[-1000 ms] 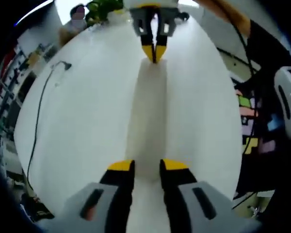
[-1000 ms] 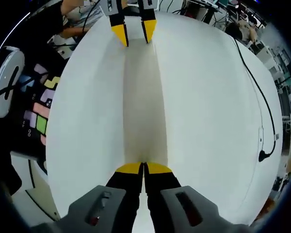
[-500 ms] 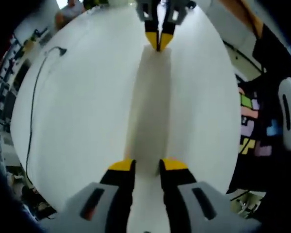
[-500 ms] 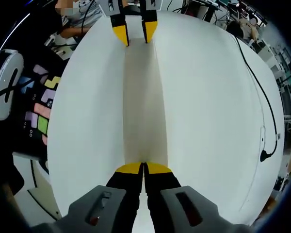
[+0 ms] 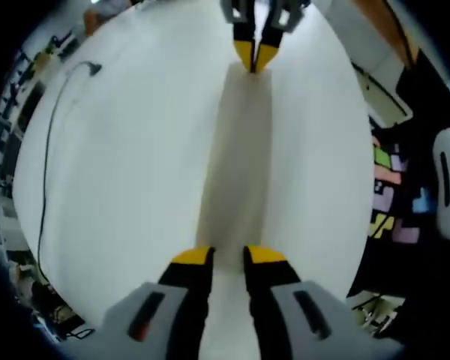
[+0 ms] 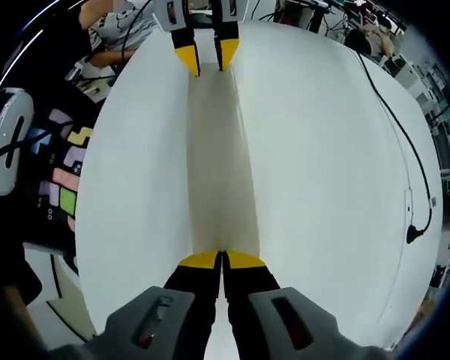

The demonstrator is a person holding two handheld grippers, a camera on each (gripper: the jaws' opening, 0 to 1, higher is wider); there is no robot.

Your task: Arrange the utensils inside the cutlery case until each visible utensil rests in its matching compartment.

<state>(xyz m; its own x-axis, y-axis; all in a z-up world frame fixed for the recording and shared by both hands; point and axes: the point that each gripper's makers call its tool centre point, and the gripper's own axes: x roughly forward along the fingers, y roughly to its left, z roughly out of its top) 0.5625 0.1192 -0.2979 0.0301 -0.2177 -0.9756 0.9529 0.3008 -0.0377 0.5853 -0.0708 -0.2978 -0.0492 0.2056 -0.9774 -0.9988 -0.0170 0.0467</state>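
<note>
Two grippers face off along a long white case on the desk: right gripper pinched closed at one end, left gripper narrowly parted; case likely light, smooth, best gripped at its ends.

The long pale band lying along the white surface is so washed out that its material, any compartments and any utensils on it cannot be told. Whether the left gripper's yellow-tipped fingers press its sides is unclear. So is whether the right gripper's closed fingers pinch its edge. The thin black cable runs off past the surface's edge. The mat of coloured blocks is partly hidden behind the surface. The white round device is cut by the picture's edge.
</note>
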